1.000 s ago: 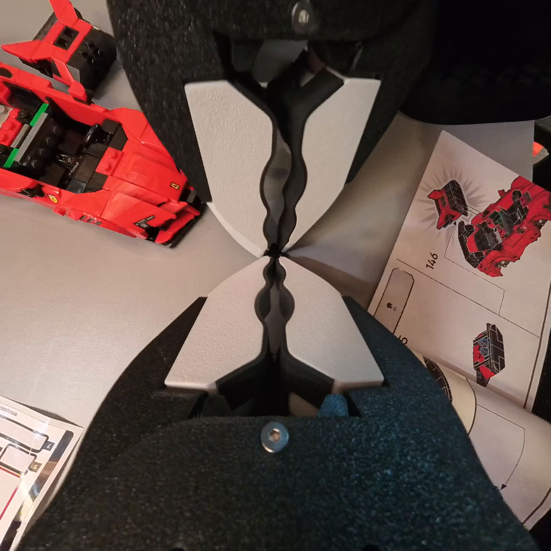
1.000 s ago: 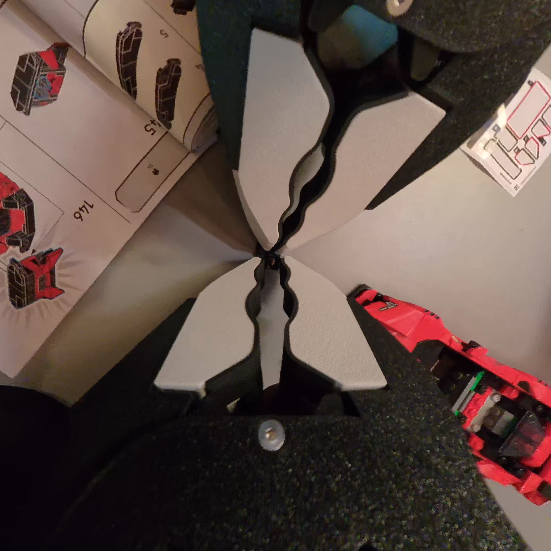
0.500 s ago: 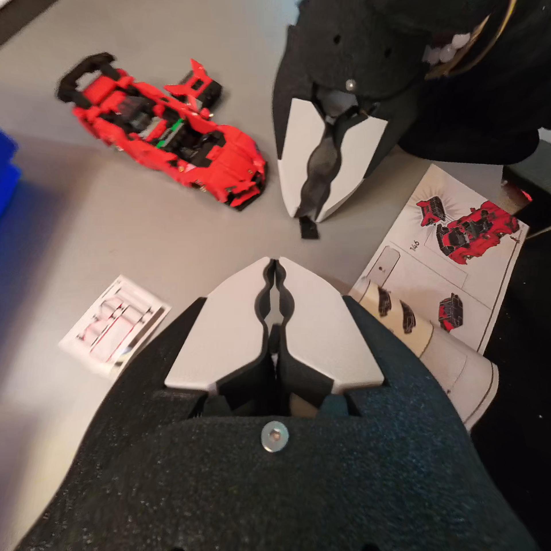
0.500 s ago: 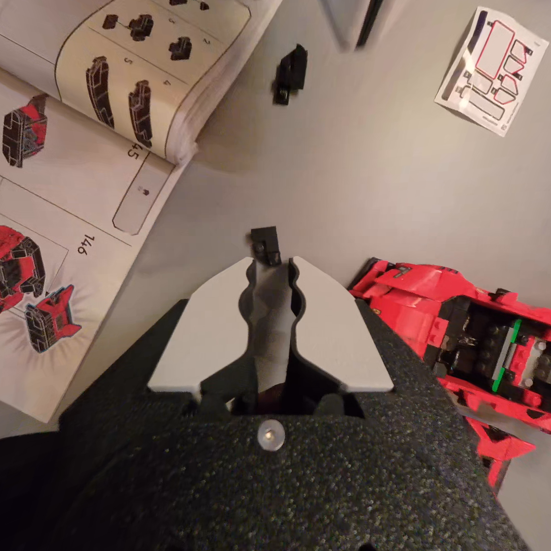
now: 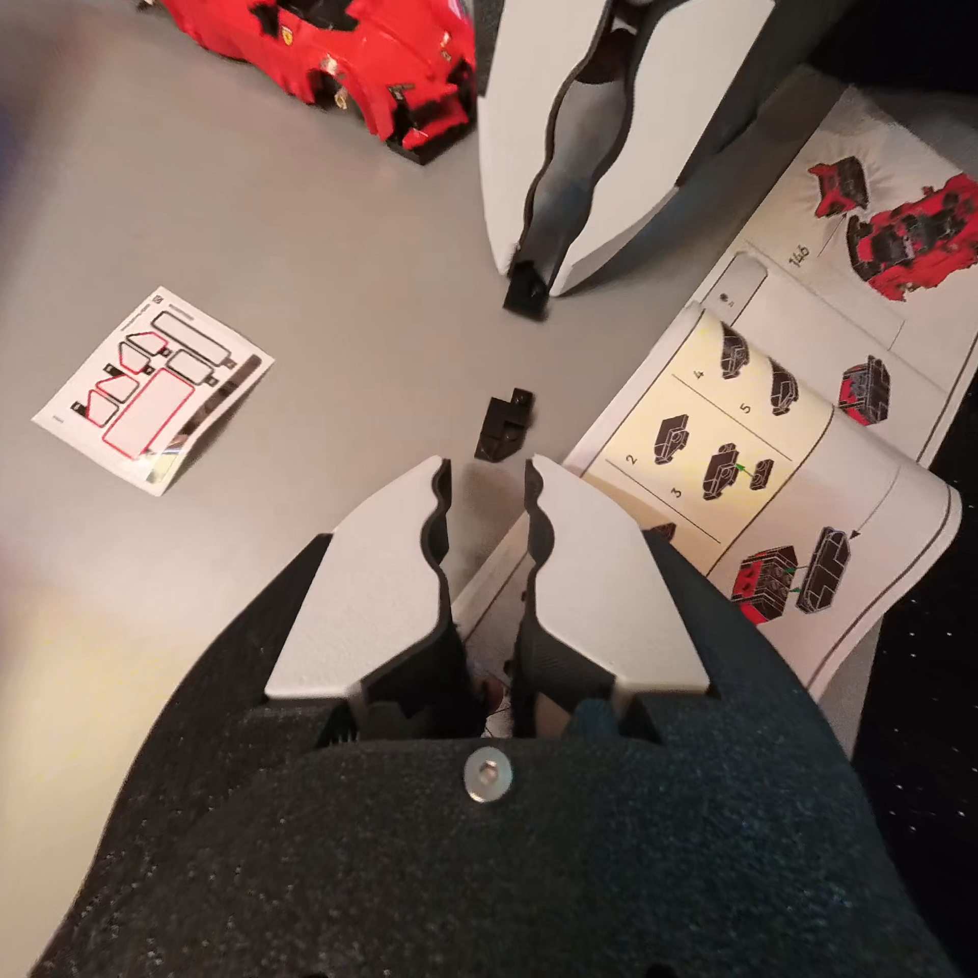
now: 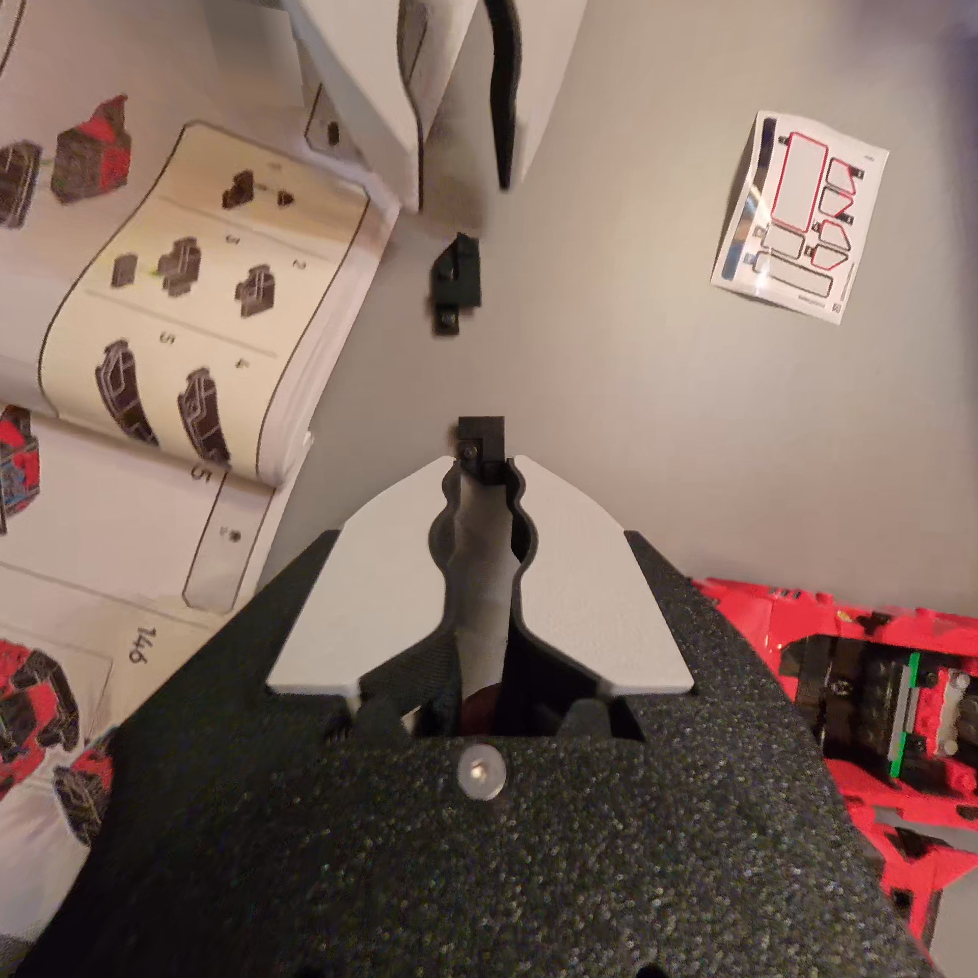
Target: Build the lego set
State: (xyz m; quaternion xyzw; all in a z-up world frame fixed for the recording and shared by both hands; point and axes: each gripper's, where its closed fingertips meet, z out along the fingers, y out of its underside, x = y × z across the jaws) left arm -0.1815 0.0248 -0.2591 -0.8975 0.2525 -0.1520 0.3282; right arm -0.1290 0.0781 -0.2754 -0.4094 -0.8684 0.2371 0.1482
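Note:
My left gripper is open and empty, just above the grey table. A black lego piece lies on the table right in front of its tips, and also shows in the right wrist view. My right gripper is shut on a small black brick that sticks out past its tips. In the left wrist view the right gripper faces mine with that small brick at its tips. The left gripper shows at the top of the right wrist view.
The red lego car stands at the far left of the table and appears at lower right in the right wrist view. A sticker sheet lies to the left. The open instruction booklet lies to the right. One gripper's finger ends stand about 8 cm off the other's.
The two grippers were tip to tip and have pulled apart. My left gripper has opened and come down close behind the black piece on the table. The right one keeps the small black brick.

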